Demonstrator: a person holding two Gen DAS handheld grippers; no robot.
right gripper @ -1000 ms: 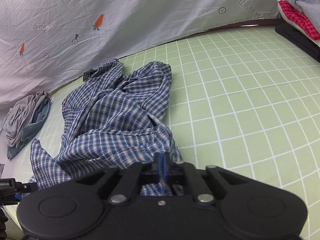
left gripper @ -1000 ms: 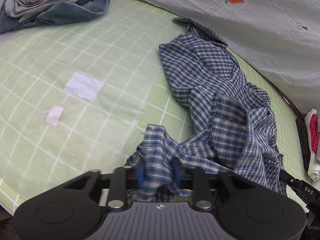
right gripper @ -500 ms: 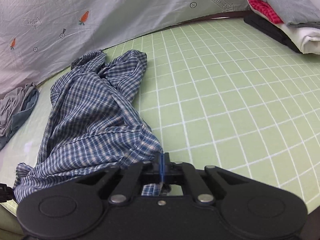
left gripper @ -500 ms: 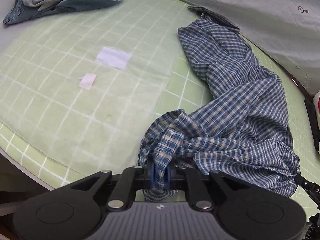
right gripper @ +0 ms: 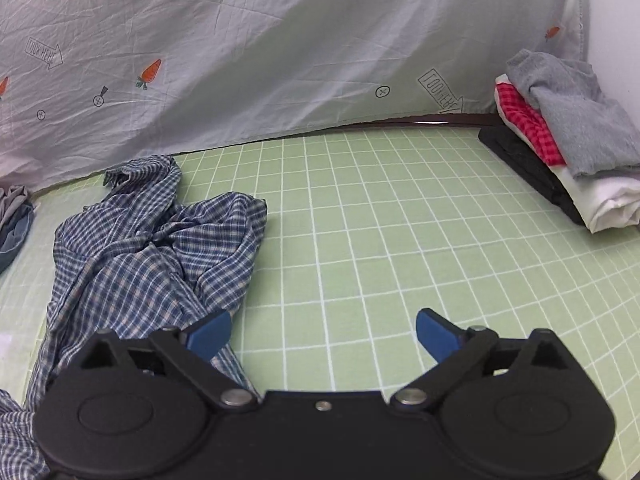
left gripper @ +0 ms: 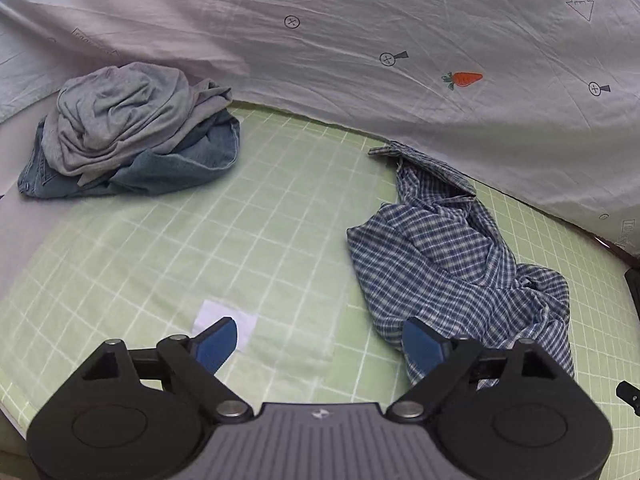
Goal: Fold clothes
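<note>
A blue-and-white checked shirt (left gripper: 448, 256) lies crumpled on the green grid mat (left gripper: 260, 240), right of centre in the left wrist view. My left gripper (left gripper: 320, 344) is open and empty; its right fingertip (left gripper: 422, 346) overlaps the shirt's near edge. In the right wrist view the same shirt (right gripper: 160, 248) lies at the left. My right gripper (right gripper: 324, 330) is open and empty over bare mat (right gripper: 380, 240), its left fingertip (right gripper: 208, 332) over the shirt's hem.
A heap of grey and denim clothes (left gripper: 128, 132) sits at the mat's far left. A folded stack (right gripper: 560, 140) of grey, red-checked, white and black items sits at the far right. A carrot-print sheet (right gripper: 280, 40) hangs behind. White paper patches (left gripper: 224, 320) lie on the mat.
Both grippers were shut on the shirt's hem and pulling it toward the near edge. Now both have opened and let go, and the shirt lies loose on the mat.
</note>
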